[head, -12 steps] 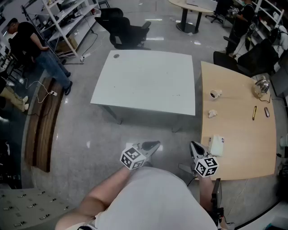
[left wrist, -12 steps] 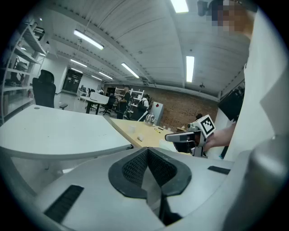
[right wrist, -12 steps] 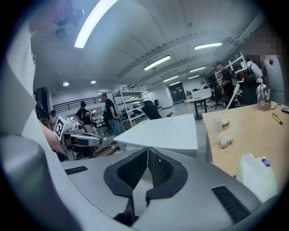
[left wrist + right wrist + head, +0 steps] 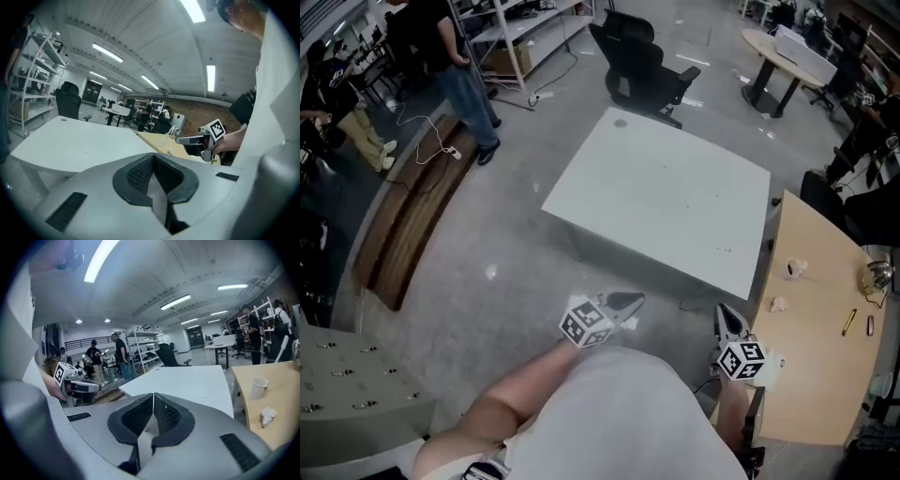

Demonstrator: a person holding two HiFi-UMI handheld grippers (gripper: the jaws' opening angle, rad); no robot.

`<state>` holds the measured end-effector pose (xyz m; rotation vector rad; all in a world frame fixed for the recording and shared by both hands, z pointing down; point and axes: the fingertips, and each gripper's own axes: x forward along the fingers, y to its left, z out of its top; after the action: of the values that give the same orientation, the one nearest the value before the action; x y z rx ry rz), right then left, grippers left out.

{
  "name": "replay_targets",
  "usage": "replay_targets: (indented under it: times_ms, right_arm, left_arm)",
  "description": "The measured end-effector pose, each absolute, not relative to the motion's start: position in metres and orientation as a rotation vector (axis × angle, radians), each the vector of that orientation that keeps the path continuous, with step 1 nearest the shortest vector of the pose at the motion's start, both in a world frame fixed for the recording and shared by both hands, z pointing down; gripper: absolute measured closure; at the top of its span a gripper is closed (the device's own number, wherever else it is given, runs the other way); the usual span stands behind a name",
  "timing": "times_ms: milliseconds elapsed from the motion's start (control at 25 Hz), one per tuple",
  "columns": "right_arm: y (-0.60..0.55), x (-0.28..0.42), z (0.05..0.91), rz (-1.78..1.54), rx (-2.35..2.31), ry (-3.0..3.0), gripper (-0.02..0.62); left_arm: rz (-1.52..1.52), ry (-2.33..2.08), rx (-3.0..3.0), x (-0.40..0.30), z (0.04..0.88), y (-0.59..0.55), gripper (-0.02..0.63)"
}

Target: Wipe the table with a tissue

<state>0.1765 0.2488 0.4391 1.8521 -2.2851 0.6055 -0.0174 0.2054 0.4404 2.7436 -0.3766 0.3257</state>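
A crumpled tissue point(image 4: 779, 305) lies on the wooden table point(image 4: 816, 375) at the right, near a white cup point(image 4: 795, 269). The right gripper view shows the same tissue point(image 4: 268, 416) and cup point(image 4: 257, 387). A white table point(image 4: 666, 202) stands ahead of me. Both grippers hang in the air close to my body, short of the tables. My left gripper point(image 4: 623, 305) is shut with nothing in it. My right gripper point(image 4: 727, 317) is shut and empty too, by the wooden table's near left edge. A white box point(image 4: 772, 366) peeks out behind its marker cube.
A black office chair point(image 4: 642, 66) stands beyond the white table. A wooden bench point(image 4: 403, 225) lies at the left, with a standing person point(image 4: 455, 66) and shelving behind it. A pen point(image 4: 848, 322) and a glass jar point(image 4: 874, 275) lie far right on the wooden table.
The head view has swung left, so both tables now sit further right and turned in the picture. The grippers keep about the same places and stay shut.
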Motion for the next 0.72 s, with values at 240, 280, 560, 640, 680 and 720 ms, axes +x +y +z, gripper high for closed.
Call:
replay_targets:
  times_ms: [240, 280, 560, 640, 680, 720]
  right_arm:
    - [0.21, 0.168, 0.433, 0.57, 1.816, -2.264, 0.577]
    - [0.206, 0.168, 0.432, 0.568, 1.819, -2.26, 0.577]
    - [0.198, 0.182, 0.434, 0.601, 1.879, -2.186, 0.577]
    - [0.199, 0.19, 0.437, 0.617, 1.903, -2.159, 0.577]
    - [0.2, 0.195, 0.44, 0.625, 1.916, -2.142, 0.577]
    - [0.202, 0.201, 0.443, 0.634, 1.929, -2.124, 0.577]
  left_arm:
    - [0.298, -0.455, 2.708, -0.05, 0.447, 0.171, 0.598]
    - [0.296, -0.46, 2.706, -0.053, 0.449, 0.166, 0.6]
    - [0.306, -0.407, 2.695, -0.044, 0.452, 0.142, 0.6]
    - [0.319, -0.372, 2.695, -0.034, 0.455, 0.137, 0.6]
    - [0.326, -0.352, 2.696, -0.028, 0.456, 0.135, 0.6]
    - [0.333, -0.331, 2.697, -0.022, 0.458, 0.133, 0.6]
